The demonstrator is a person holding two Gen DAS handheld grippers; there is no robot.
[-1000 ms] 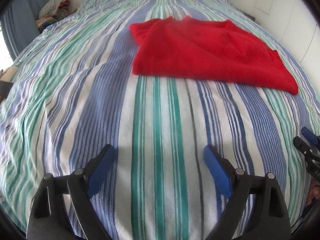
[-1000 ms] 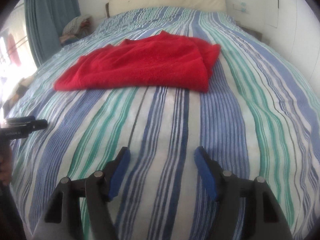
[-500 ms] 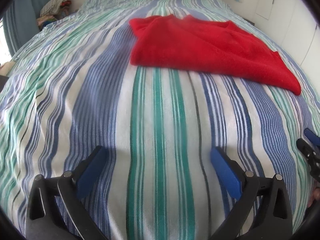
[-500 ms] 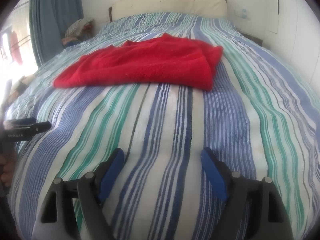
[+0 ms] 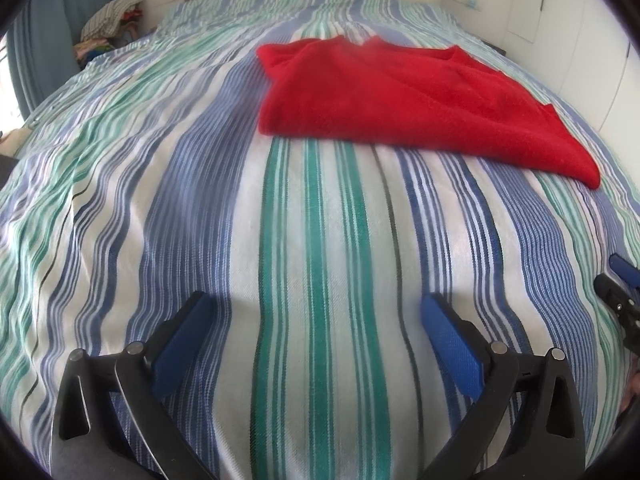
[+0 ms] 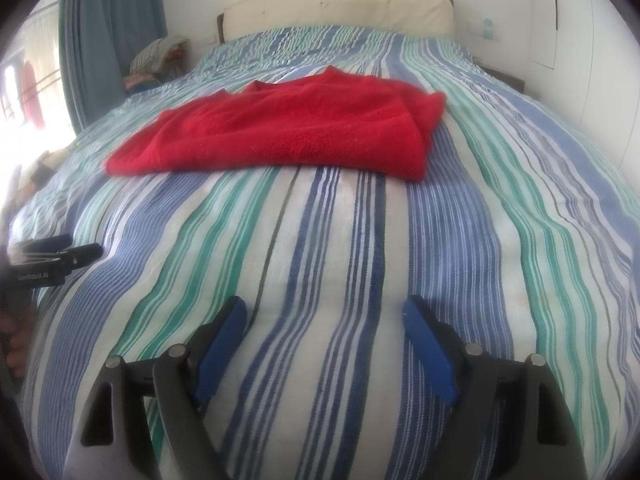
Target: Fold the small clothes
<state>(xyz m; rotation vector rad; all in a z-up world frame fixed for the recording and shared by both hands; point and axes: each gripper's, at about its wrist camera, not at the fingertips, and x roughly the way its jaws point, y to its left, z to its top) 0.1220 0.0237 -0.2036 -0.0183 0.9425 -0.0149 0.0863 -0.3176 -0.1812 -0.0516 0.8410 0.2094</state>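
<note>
Right wrist view: left tongs point(image 6: 60, 250) read "GenRobot.AI".

1 red garment point(image 5: 416, 92) point(image 6: 288, 132), 1 striped bedspread point(image 5: 320, 260) point(image 6: 360, 240), 1 cream headboard point(image 6: 340, 8). 2 grippers: left gripper point(image 5: 316, 312), right gripper point(image 6: 324, 312), each with 2 blue-padded fingers. 1 heap of clothes point(image 6: 160, 60), 1 blue curtain point(image 6: 108, 40).

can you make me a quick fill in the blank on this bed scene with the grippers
1. The garment lying on the striped bedspread is ____ in colour.
2. The jaws of both the left gripper and the right gripper stand ____.
3. Neither gripper is touching the garment; each is holding ____.
4. The pile of clothes sits beside the bed, next to the blue ____.

Missing words: red; open; nothing; curtain
</note>
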